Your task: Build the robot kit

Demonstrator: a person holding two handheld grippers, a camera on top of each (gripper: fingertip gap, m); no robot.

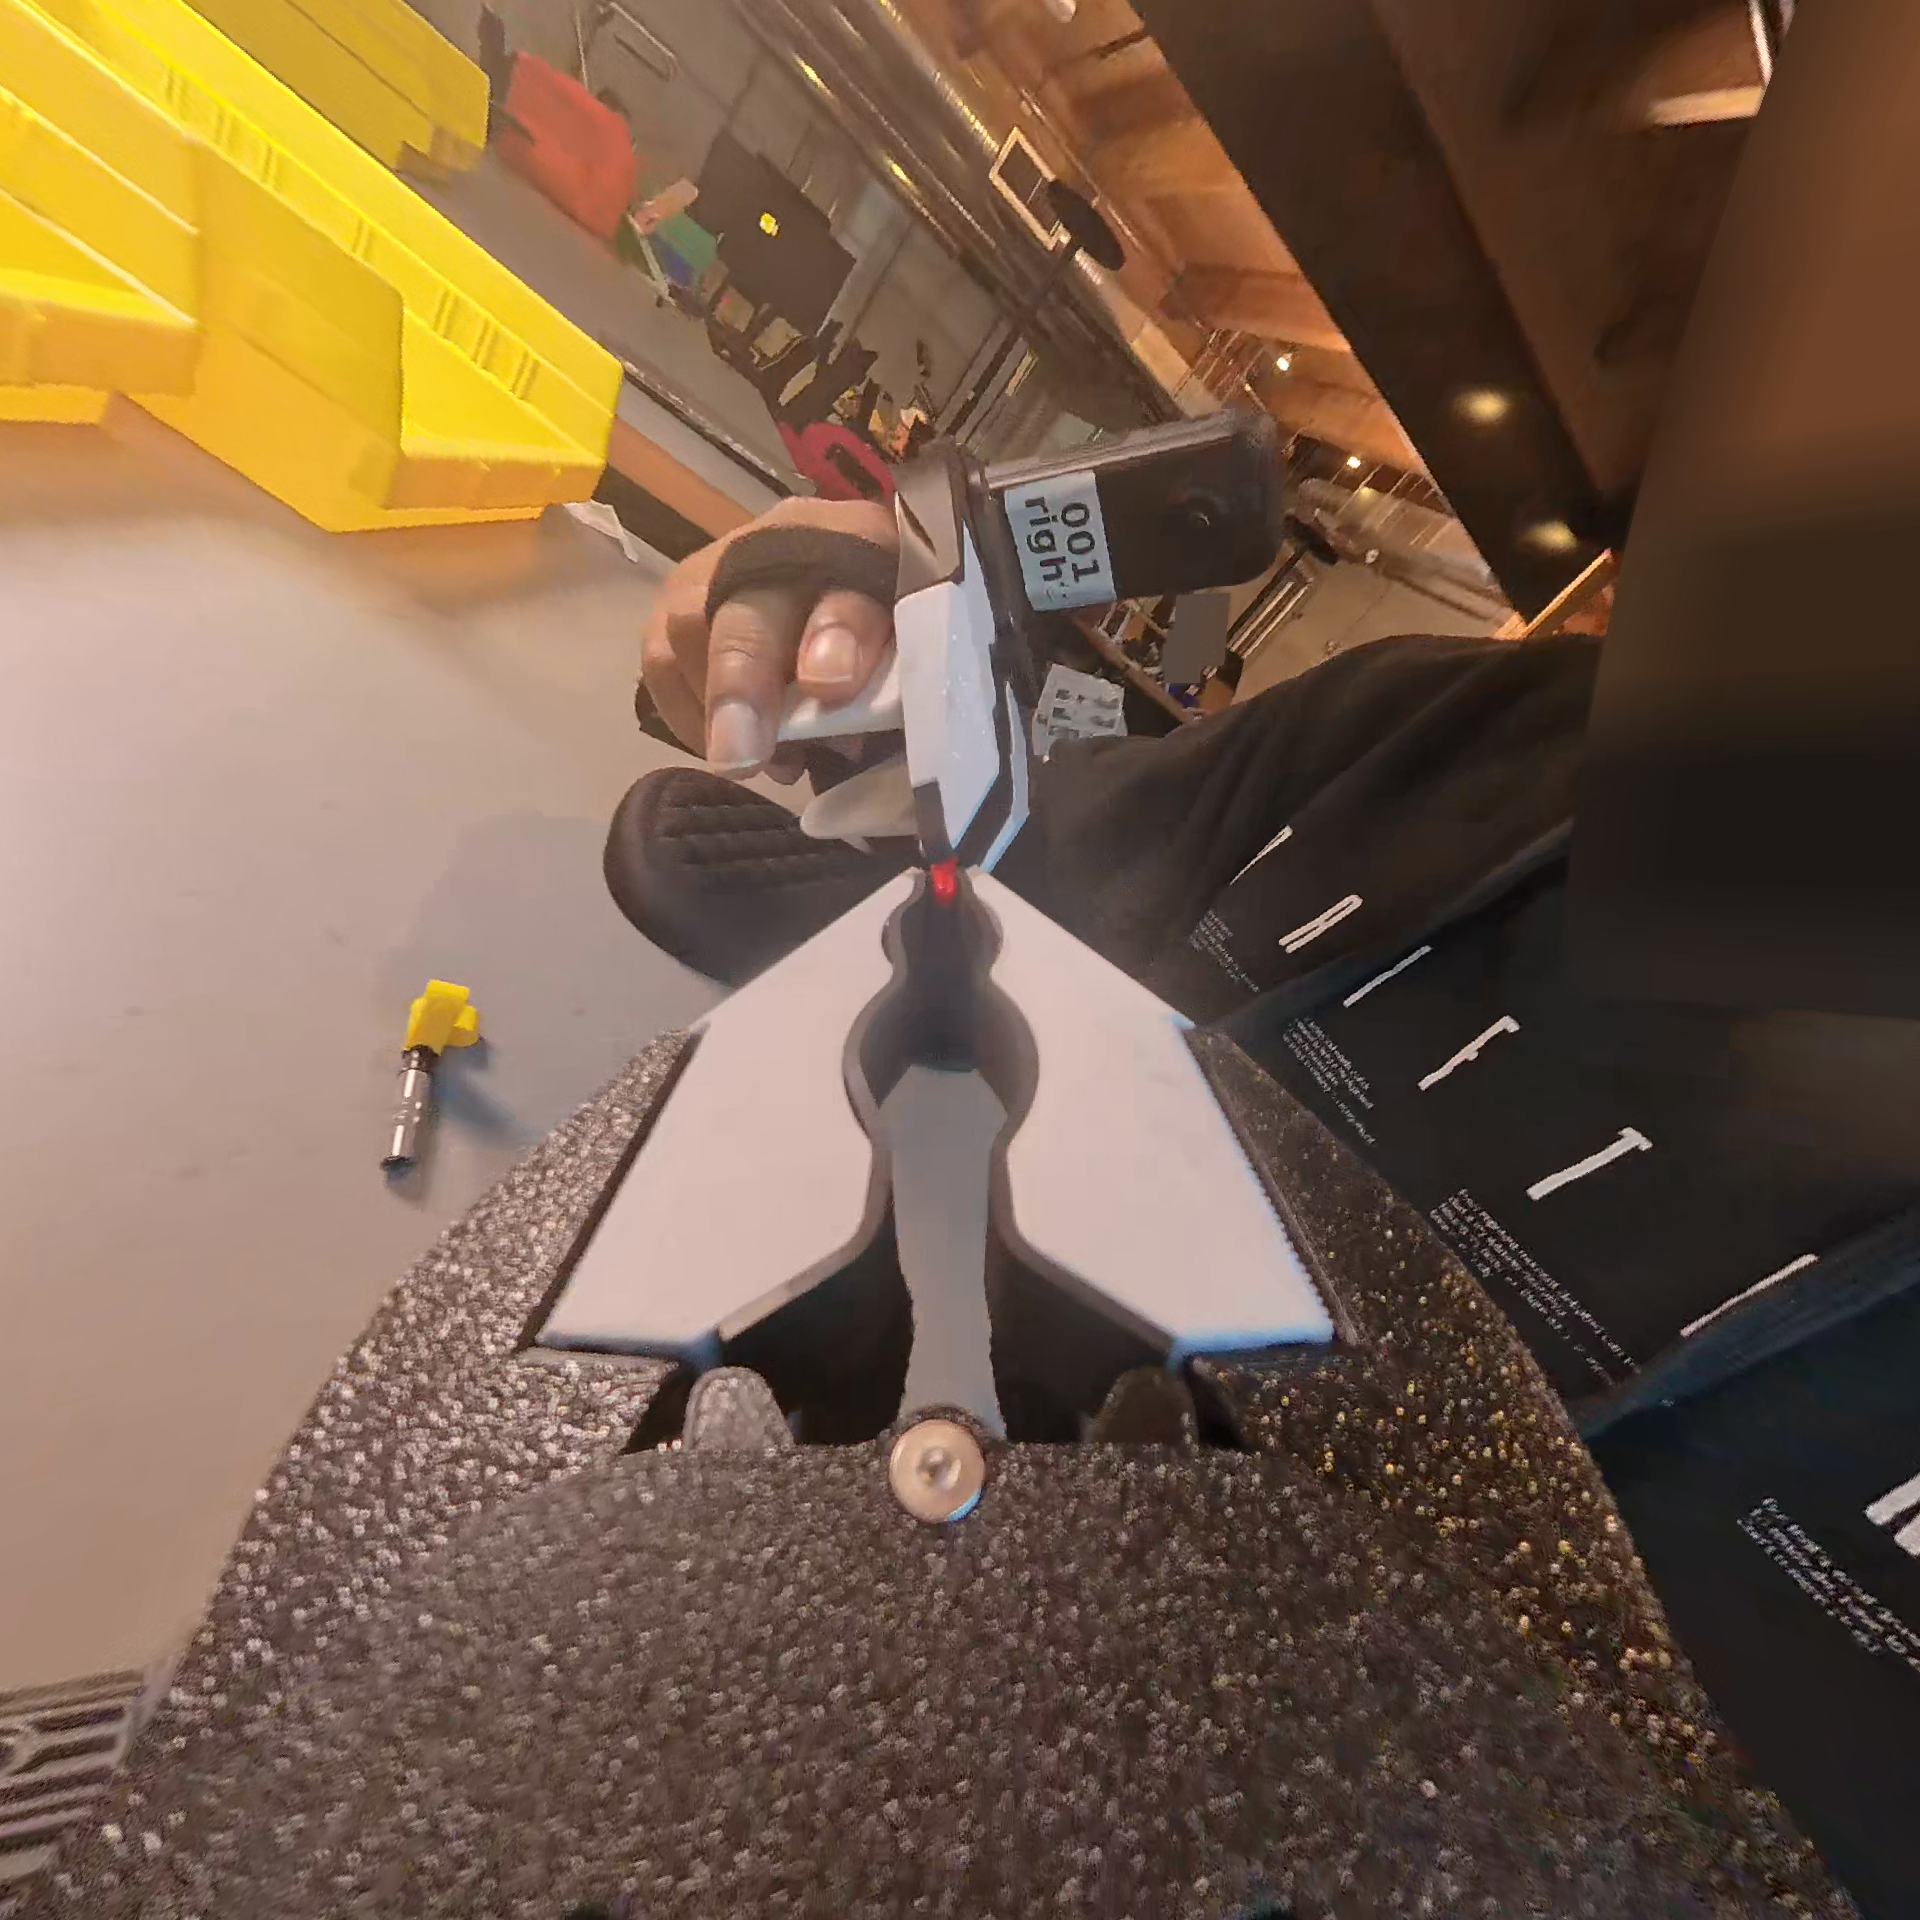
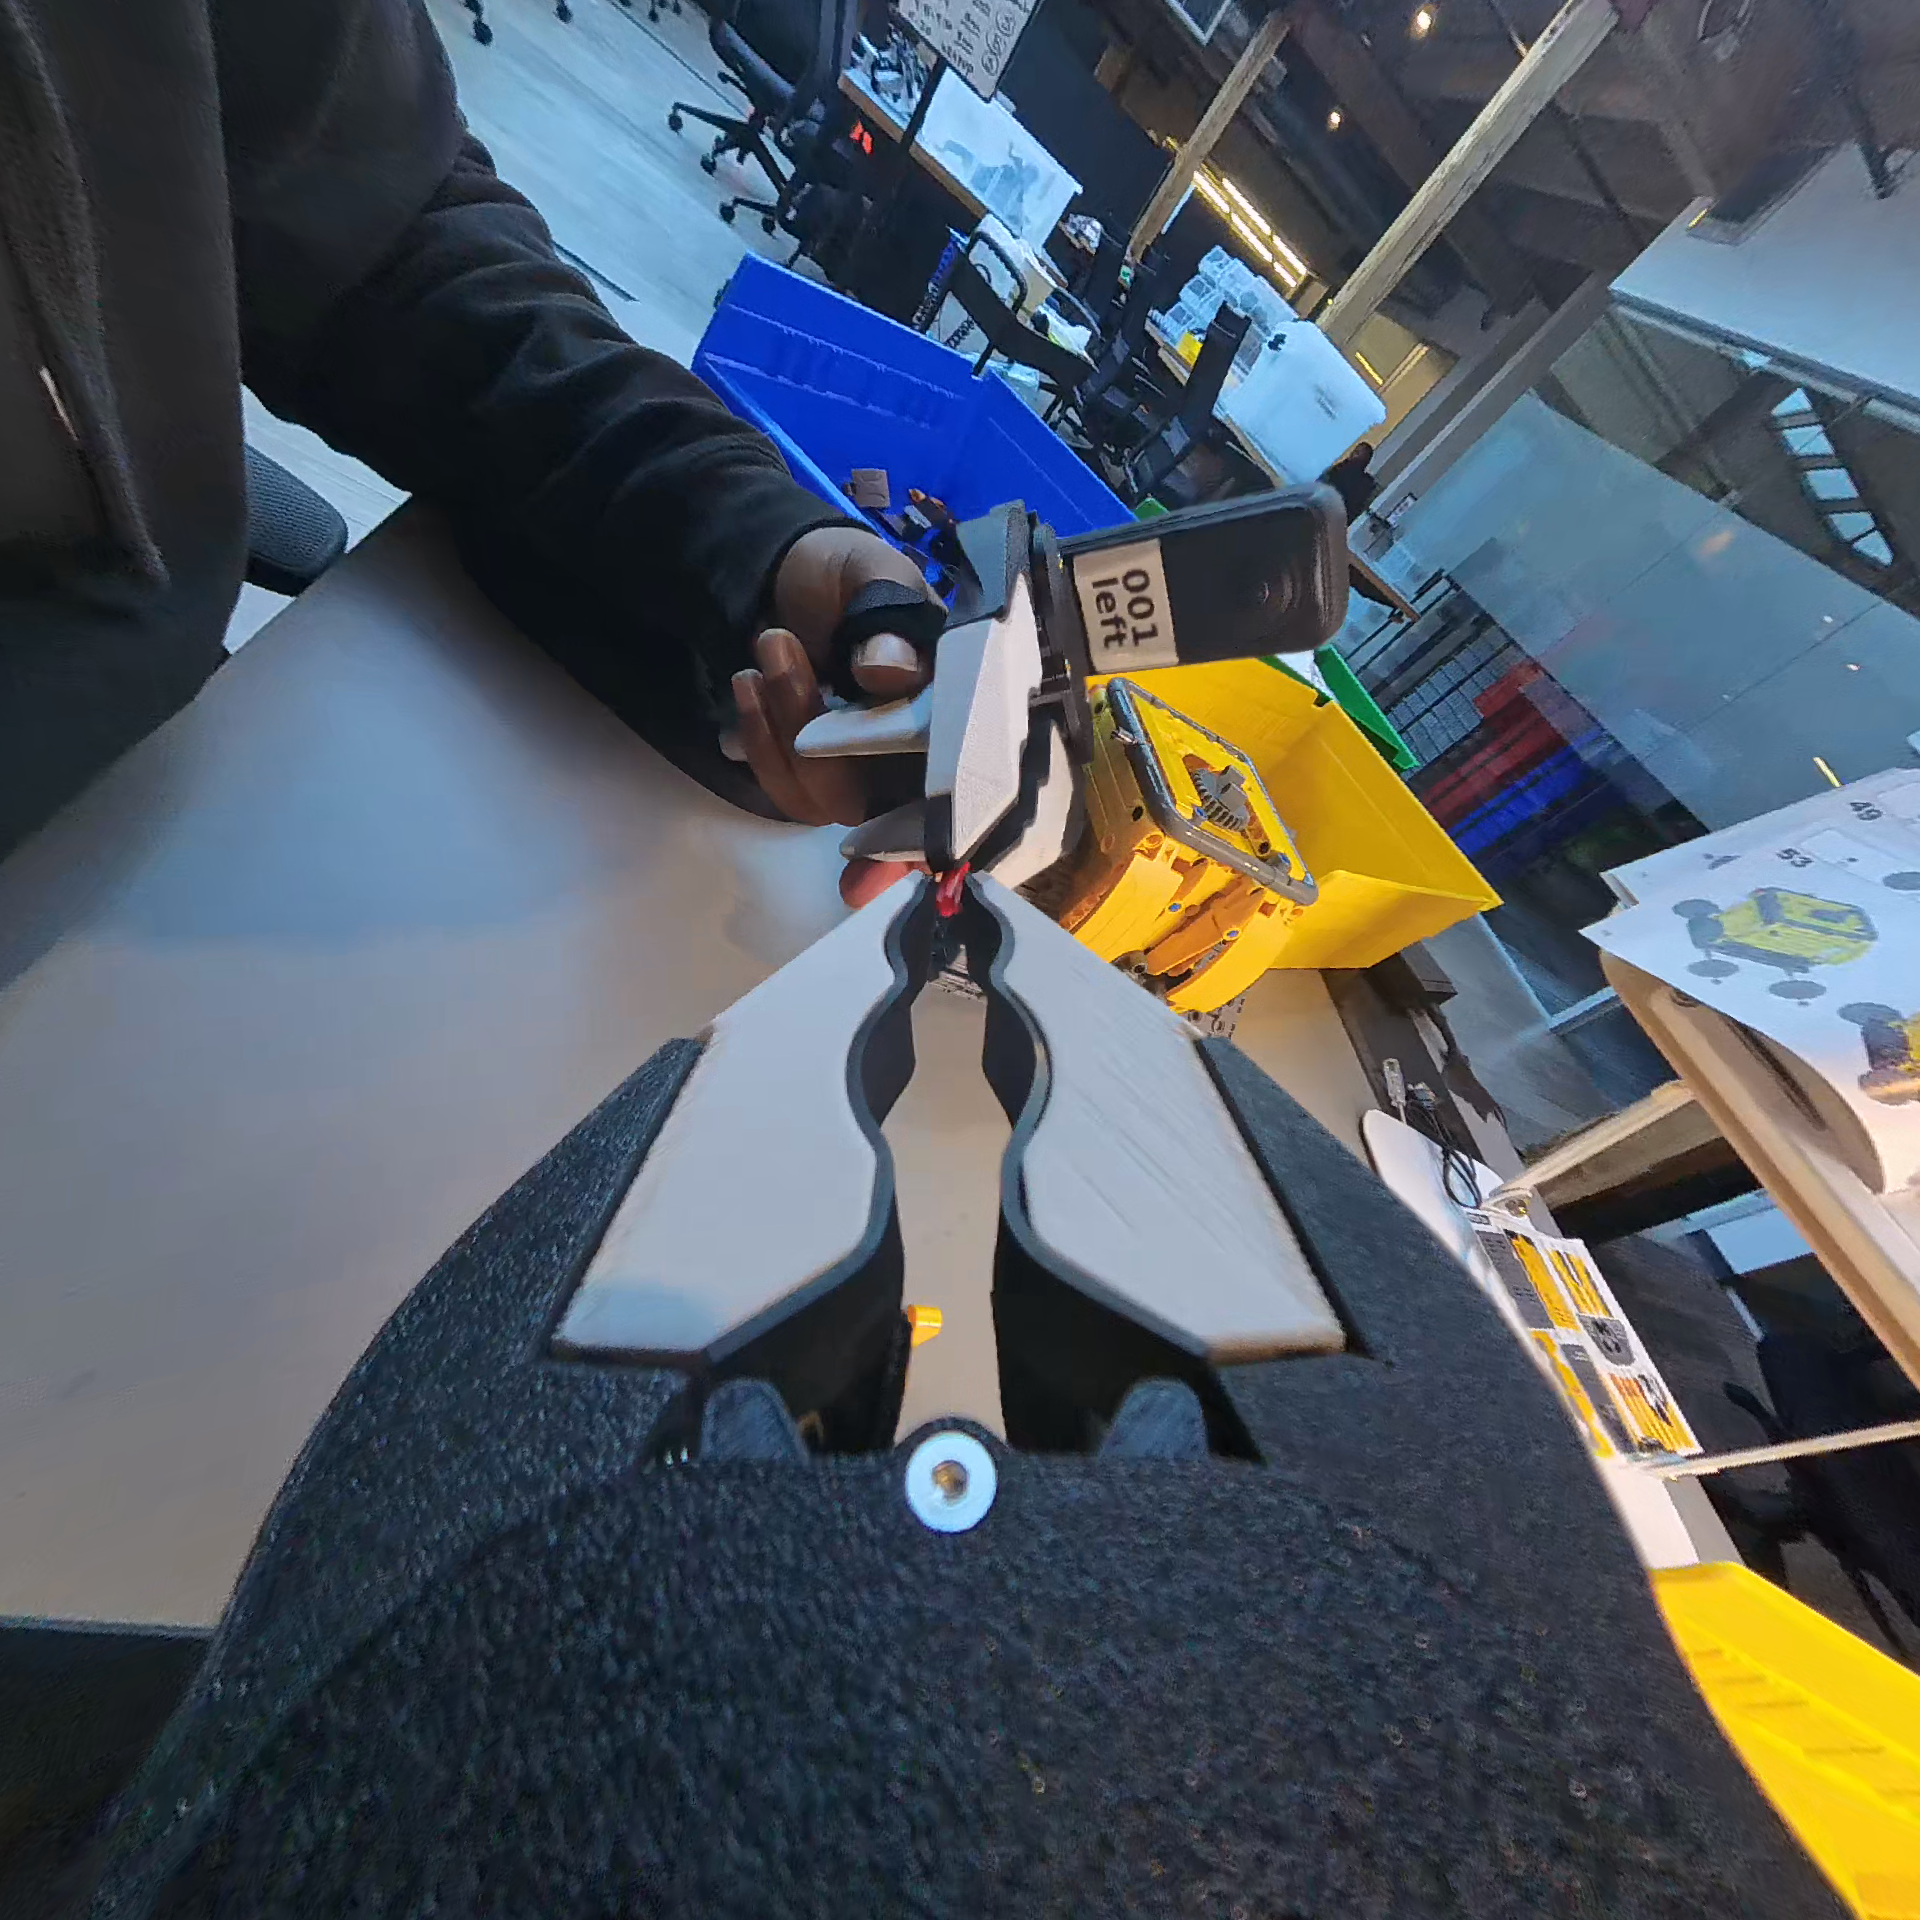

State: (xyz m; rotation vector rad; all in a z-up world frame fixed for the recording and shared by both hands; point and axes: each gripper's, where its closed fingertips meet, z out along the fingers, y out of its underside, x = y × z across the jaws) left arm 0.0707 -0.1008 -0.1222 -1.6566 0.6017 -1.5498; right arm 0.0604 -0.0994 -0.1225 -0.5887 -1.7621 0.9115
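Left wrist view: shows the left gripper (image 1: 941, 900), fingers drawn together at the tips and pinching a small red piece (image 1: 943, 881), held up off the grey table (image 1: 208, 831) near the middle of the scene. Meets the right gripper (image 1: 948, 836) tip to tip from the far side. Right wrist view: shows the right gripper (image 2: 948, 906) closed to a sliver at the tips on the same piece, with wide gaps only further back along the fingers.

Looks tiny, light and stiff, probably hard plastic with smooth faces; likely to slip or flick away if squeezed off-centre. Best taken by its flat sides, right at the very fingertips, with a modest squeeze. Cannot tell which of the two pairs of tips bears its weight.

Elsewhere: a yellow-capped metal pin (image 1: 431, 1070) lying loose on the table to the left, well apart; yellow bins (image 1: 312, 312) far left; a yellow brick-built model (image 2: 1174, 862) just behind the tips in the right wrist view.
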